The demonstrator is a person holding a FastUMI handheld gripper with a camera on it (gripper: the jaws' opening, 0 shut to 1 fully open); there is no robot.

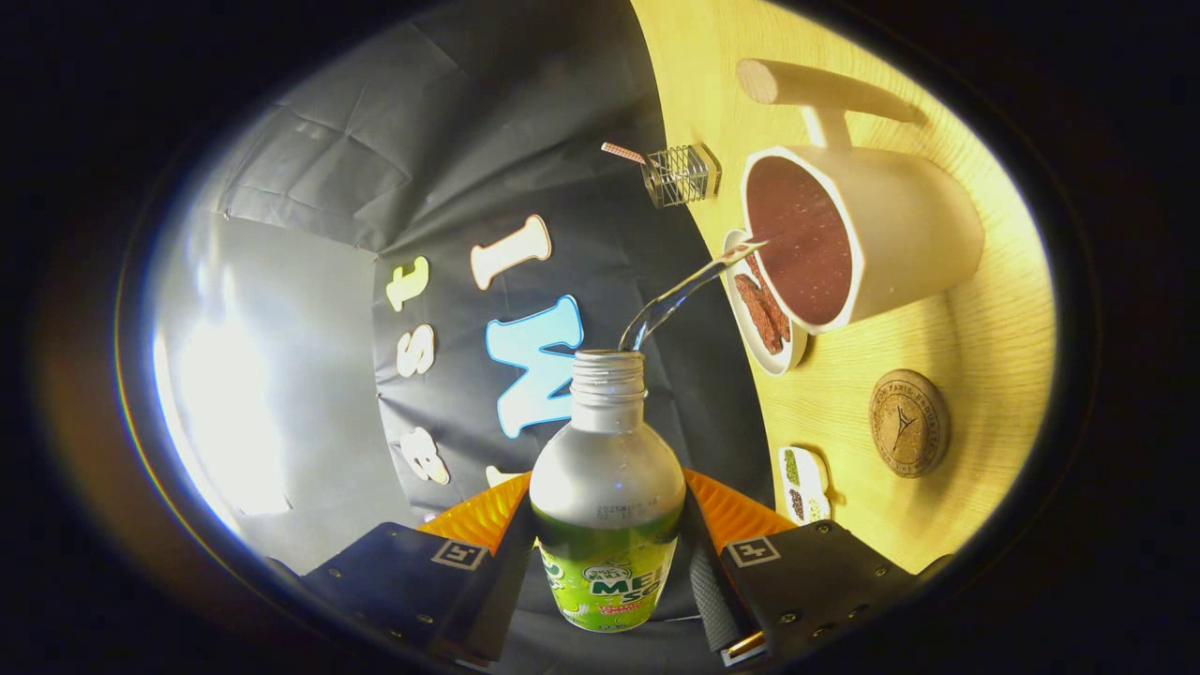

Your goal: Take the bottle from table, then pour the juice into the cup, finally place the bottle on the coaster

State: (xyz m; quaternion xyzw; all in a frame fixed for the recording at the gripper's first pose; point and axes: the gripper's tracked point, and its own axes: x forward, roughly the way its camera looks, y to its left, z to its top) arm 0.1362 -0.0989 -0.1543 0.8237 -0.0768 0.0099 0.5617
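Wire basket [682, 174] at table [975, 375] edge; plate [761, 323] with brown pieces; small dish [802, 484] nearby.

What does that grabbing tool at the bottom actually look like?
The two-finger gripper has black, boxy metal finger blocks studded with small screws, each carrying a square white tag printed with a black mark. Ridged orange plastic sits behind them, and a dark ribbed pad lines one finger's inner face.

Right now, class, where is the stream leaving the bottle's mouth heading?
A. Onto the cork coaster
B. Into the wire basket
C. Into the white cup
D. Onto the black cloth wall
C: the clear stream arcs from the mouth of the bottle, which the tool holds between its fingers, to the rim of the white cup; the cork coaster lies apart, bare.
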